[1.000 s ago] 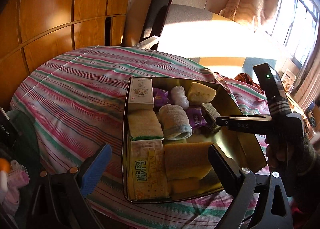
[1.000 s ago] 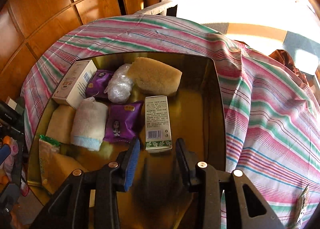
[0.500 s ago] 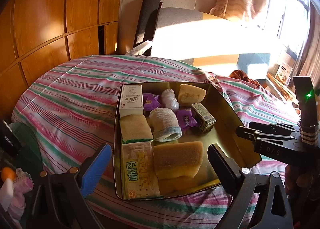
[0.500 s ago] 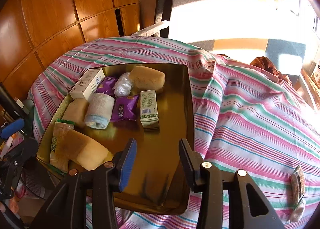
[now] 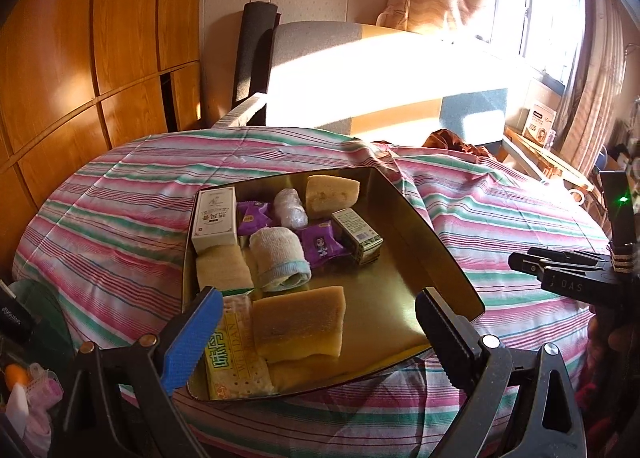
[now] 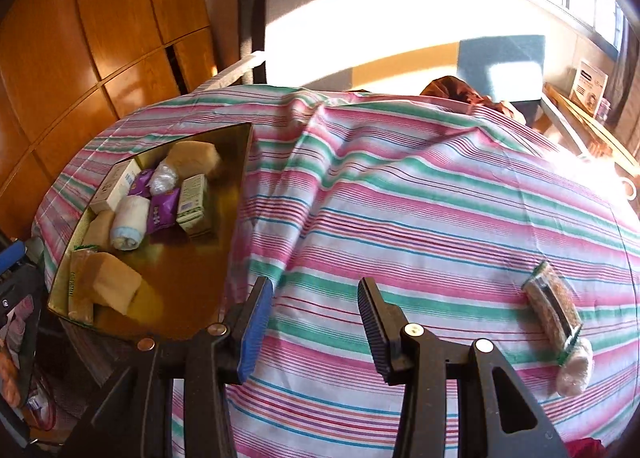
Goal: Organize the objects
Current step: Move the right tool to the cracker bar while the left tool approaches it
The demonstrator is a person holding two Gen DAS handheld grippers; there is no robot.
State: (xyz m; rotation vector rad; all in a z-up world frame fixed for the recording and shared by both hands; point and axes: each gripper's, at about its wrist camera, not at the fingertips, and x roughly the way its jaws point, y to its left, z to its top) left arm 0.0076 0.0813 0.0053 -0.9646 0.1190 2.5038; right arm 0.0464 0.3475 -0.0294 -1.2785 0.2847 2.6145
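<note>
A gold metal tray (image 5: 420,242) lies on the striped tablecloth and holds several items: a white box (image 5: 213,218), purple packets (image 5: 320,242), a rolled towel (image 5: 280,258), a small green-white carton (image 5: 357,236), yellow sponges (image 5: 298,324) and a cracker pack (image 5: 236,362). My left gripper (image 5: 316,330) is open and empty, above the tray's near end. My right gripper (image 6: 314,318) is open and empty, over bare cloth right of the tray (image 6: 230,193). A wrapped snack bar (image 6: 554,310) and a small white bundle (image 6: 574,370) lie on the cloth at the right.
The striped cloth (image 6: 420,197) covers a round table. Wooden wall panels (image 5: 80,57) stand at the left. A sunlit bed or bench (image 5: 380,69) sits behind the table. Clutter (image 5: 24,398) lies at the lower left, beyond the table's edge.
My right gripper has pulled back from the green-white carton in the tray and swung right over bare cloth. My left gripper has drawn back and risen a little. The carton stays in the tray.
</note>
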